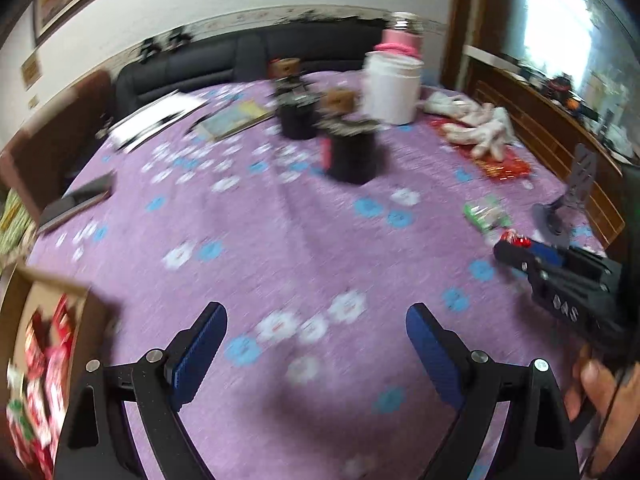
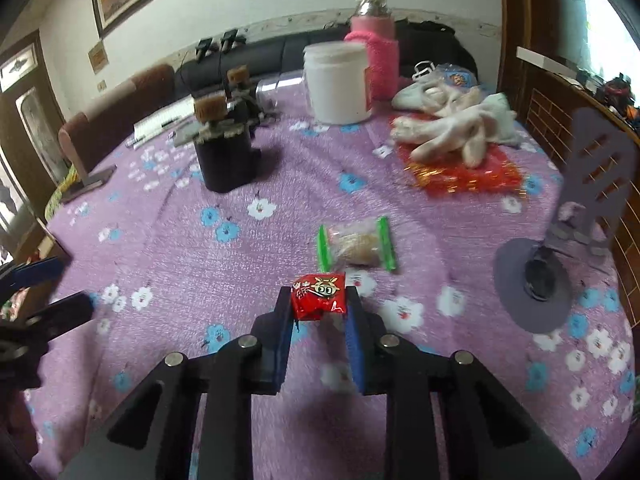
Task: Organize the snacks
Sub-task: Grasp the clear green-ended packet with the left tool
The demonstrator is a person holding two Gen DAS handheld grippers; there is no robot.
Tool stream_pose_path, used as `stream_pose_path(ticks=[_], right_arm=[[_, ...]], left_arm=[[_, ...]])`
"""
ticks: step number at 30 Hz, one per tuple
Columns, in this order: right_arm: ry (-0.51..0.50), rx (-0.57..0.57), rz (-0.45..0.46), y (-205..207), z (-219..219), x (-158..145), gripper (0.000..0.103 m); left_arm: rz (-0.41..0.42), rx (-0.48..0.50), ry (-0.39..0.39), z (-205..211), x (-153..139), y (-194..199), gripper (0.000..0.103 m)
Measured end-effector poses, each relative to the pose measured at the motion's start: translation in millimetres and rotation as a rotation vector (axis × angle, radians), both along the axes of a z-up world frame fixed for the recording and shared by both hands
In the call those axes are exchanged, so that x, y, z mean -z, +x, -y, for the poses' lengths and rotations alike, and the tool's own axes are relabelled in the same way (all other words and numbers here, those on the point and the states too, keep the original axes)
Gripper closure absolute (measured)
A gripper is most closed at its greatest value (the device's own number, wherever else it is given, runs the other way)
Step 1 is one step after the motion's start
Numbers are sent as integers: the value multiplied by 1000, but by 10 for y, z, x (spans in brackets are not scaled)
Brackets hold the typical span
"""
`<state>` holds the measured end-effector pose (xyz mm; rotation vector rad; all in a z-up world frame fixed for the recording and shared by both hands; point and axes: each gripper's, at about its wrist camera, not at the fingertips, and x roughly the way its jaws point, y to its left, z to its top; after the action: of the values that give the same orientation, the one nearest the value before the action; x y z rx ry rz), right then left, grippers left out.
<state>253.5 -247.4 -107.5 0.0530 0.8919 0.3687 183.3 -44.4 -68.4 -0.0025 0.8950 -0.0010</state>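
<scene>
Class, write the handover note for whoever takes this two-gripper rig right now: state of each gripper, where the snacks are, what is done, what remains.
Right gripper: shut on the red snack packet, held above the tablecloth.
Left gripper: open, holding nothing, over the cloth.
Cardboard box, at the left gripper's left, already holds red packets.
Green-edged snack packet lies loose on the cloth, just beyond the right gripper.
Done: some snacks boxed, red packet picked up.
Left: probably carry the red packet to the box, then fetch the green-edged one.
</scene>
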Motion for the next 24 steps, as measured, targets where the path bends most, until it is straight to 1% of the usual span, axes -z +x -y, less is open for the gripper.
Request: stream_pose_path(ticks=[3, 6, 11, 14, 17, 19, 21, 22, 24], right_arm=[[46, 46, 21, -188, 262, -117, 80], [105, 88, 15, -358, 499, -150, 80], [138, 125, -2, -606, 720, -124, 80], [161, 141, -12, -698, 799, -107, 80], [169, 148, -20, -756, 843, -84, 80], [169, 149, -22, -781, 860, -78, 80], [175, 149, -23, -797, 868, -77, 80], [172, 150, -21, -801, 870, -81, 80], [180, 149, -21, -811, 872, -87, 80]], left_arm=[[8, 84, 4, 241, -6, 180, 10], [0, 198, -6, 576, 51, 429, 10], [-4, 298, 17, 1046, 150, 797, 10], [-12, 334, 56, 1255, 214, 984, 10], [-24, 361, 77, 1405, 264, 1104, 10], [-35, 370, 78, 1468, 314, 1154, 10], [-52, 374, 52, 1503, 361, 1219, 10], [-58, 376, 40, 1508, 378, 1230, 12], [-88, 381, 2, 1512, 434, 1268, 33]])
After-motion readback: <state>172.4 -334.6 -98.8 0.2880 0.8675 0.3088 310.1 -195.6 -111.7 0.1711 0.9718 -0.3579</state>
